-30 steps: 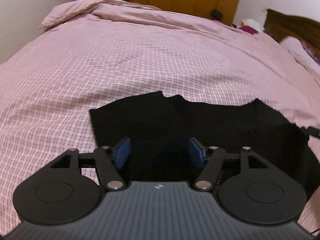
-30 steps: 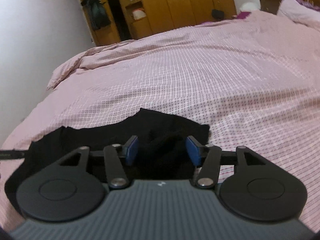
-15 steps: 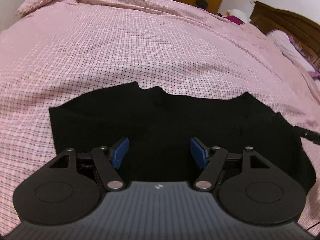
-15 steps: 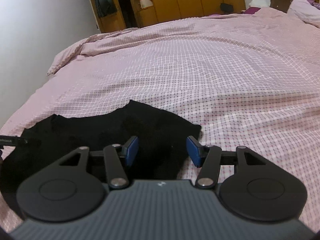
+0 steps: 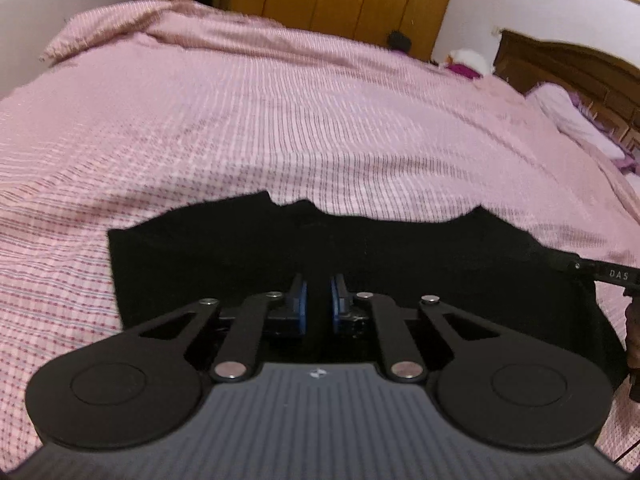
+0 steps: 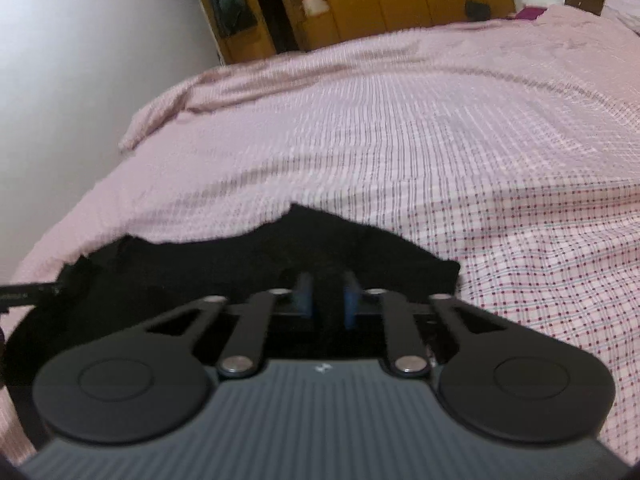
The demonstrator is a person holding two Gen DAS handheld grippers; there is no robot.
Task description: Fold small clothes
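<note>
The black garment (image 5: 360,256) lies spread on the pink checked bedcover (image 5: 280,120), near the edge of the bed that is closest to both cameras, with its far edge uneven and a little wavy. The left claw (image 5: 319,300) is clenched, its blue pads nearly together, and black cloth shows in the narrow gap between them, so I judge that it grasps the near edge of the garment toward its left half. The right claw (image 6: 327,300) is clenched in the same way toward the right end of the garment (image 6: 240,264), close to the corner that reaches to the right, and dark cloth also shows between its pads. How many layers each claw has taken cannot be told, because the fabric is very dark and shows no detail. This is the first danger: if one claw holds only the top layer, or holds also a pinch of the bedcover below, the lift will open the garment badly or pull the cover up with it. A second danger is an uneven lift: if one hand rises or goes forward faster than the other, the fold line will be slanted and the far edges will not meet. The cloth may also slip out if the bite is too shallow, because the pads seem to hold only the very edge. Part of the right gripper's frame (image 5: 600,274) is visible at the right of the left view, so the two tools work close together and could knock each other when they carry the edge forward.
</note>
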